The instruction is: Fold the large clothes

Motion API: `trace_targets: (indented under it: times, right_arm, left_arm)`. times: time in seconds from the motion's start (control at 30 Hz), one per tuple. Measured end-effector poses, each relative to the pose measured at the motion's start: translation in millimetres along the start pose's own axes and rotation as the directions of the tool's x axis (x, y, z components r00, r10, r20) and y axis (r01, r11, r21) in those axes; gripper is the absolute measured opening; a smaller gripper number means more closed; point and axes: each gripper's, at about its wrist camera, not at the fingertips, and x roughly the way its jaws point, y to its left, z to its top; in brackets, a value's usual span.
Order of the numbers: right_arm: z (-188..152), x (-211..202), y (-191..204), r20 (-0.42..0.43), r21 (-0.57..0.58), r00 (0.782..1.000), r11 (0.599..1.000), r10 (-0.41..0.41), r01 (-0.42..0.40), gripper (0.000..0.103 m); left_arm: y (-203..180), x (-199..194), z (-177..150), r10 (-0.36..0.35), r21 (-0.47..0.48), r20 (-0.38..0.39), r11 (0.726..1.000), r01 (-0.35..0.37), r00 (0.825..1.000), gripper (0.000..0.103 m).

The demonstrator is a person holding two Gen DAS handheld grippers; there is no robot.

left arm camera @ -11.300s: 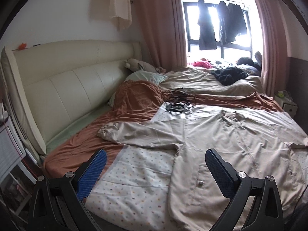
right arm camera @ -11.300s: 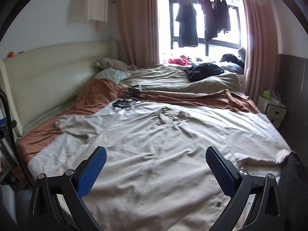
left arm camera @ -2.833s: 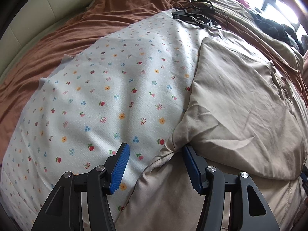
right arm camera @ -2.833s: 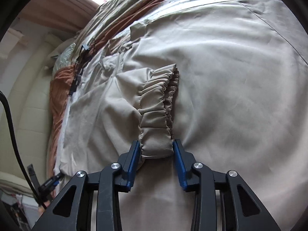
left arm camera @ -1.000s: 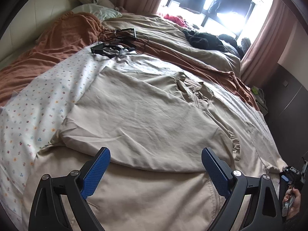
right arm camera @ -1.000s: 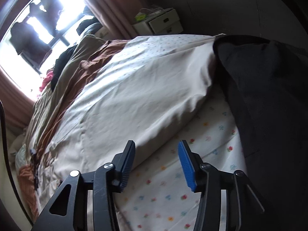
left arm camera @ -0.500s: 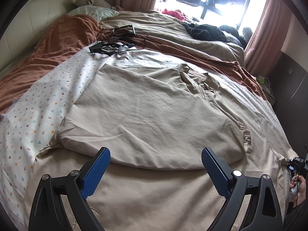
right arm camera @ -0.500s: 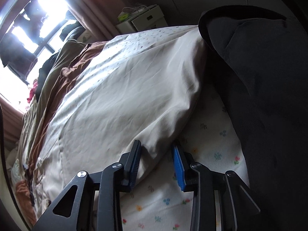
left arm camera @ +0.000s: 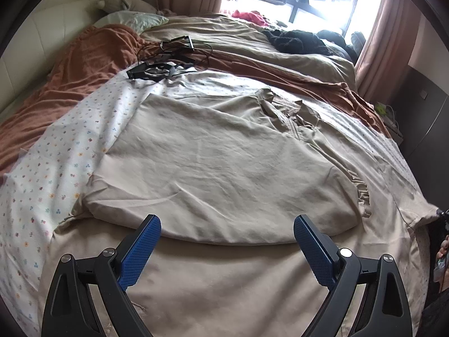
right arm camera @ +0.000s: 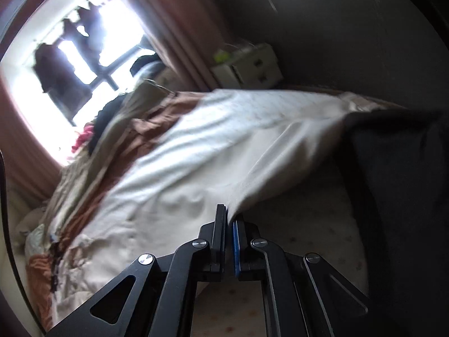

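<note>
A large beige jacket (left arm camera: 224, 154) lies spread on the bed, its left sleeve folded across the chest with the gathered cuff (left arm camera: 362, 193) at the right. My left gripper (left arm camera: 227, 220) hovers open just above the jacket's lower half, with nothing between its blue pads. In the right wrist view, which is blurred, my right gripper (right arm camera: 228, 213) is shut on the jacket's (right arm camera: 210, 151) right edge, a pinch of cloth lifted between the pads. A hand (left arm camera: 443, 252) shows at the far right of the left wrist view.
A floral sheet (left arm camera: 56, 168) lies under the jacket, with a brown blanket (left arm camera: 84, 64) beyond it. Black cables and a flat device (left arm camera: 162, 67) lie near the collar. Dark clothes (left arm camera: 297, 40) are piled by the window. A nightstand (right arm camera: 247, 64) and the person's dark clothing (right arm camera: 407, 196) stand at the right.
My right gripper closed from half open onto the jacket's right edge and rose with it, pulling the cloth up. The left gripper stayed open and barely moved.
</note>
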Motion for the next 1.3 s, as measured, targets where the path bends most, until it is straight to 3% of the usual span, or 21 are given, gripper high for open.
trace_targets:
  times: [0.27,0.43,0.67,0.9,1.1,1.13,1.2,1.23,1.27,1.3]
  right_arm:
    - [0.3,-40.0,63.7,0.026,-0.086,0.979,0.976,0.202,-0.199,0.005]
    - [-20.7,-50.7,112.2,-0.039,-0.146,0.947,0.935,0.320,-0.322,0.005]
    - [-63.0,-36.8,168.6,-0.167,-0.207,0.896,0.874,0.411,-0.439,0.005]
    - [-128.3,-4.5,219.3,-0.356,-0.280,0.854,0.828,0.381,-0.486,0.005]
    - [-195.6,24.7,245.0,-0.526,-0.369,0.821,0.809,0.224,-0.458,0.009]
    - [-205.0,31.0,245.4,-0.555,-0.373,0.812,0.818,0.180,-0.437,0.012]
    - [-210.9,35.2,243.5,-0.604,-0.336,0.778,0.830,0.173,-0.445,0.028]
    - [-210.3,34.4,238.5,-0.620,-0.298,0.760,0.839,0.193,-0.456,0.042]
    - [-207.2,30.5,235.0,-0.617,-0.282,0.760,0.844,0.205,-0.457,0.051]
    - [-200.7,25.5,231.8,-0.605,-0.277,0.767,0.846,0.214,-0.455,0.052]
  left_arm:
    - [4.1,-11.7,2.7,-0.031,-0.030,0.012,0.999,0.032,0.999,0.096]
    - [7.6,-21.3,5.0,-0.050,-0.045,0.026,0.998,0.051,0.998,0.096]
    - [13.9,-30.6,6.4,-0.064,-0.062,0.035,0.996,0.066,0.997,0.096]
    - [25.5,-32.9,7.8,-0.054,-0.079,0.036,0.995,0.057,0.998,0.096]
    - [33.3,-31.5,11.8,-0.057,-0.105,0.033,0.993,0.061,0.998,0.096]
    - [33.3,-31.3,12.0,-0.058,-0.105,0.033,0.993,0.061,0.998,0.096]
    - [32.2,-31.0,12.0,-0.055,-0.099,0.030,0.993,0.058,0.998,0.096]
    - [32.4,-31.2,12.3,-0.053,-0.098,0.030,0.994,0.056,0.998,0.096]
    - [31.9,-31.5,12.3,-0.052,-0.093,0.029,0.994,0.055,0.998,0.096]
    - [31.7,-31.7,12.3,-0.053,-0.090,0.029,0.994,0.056,0.998,0.096]
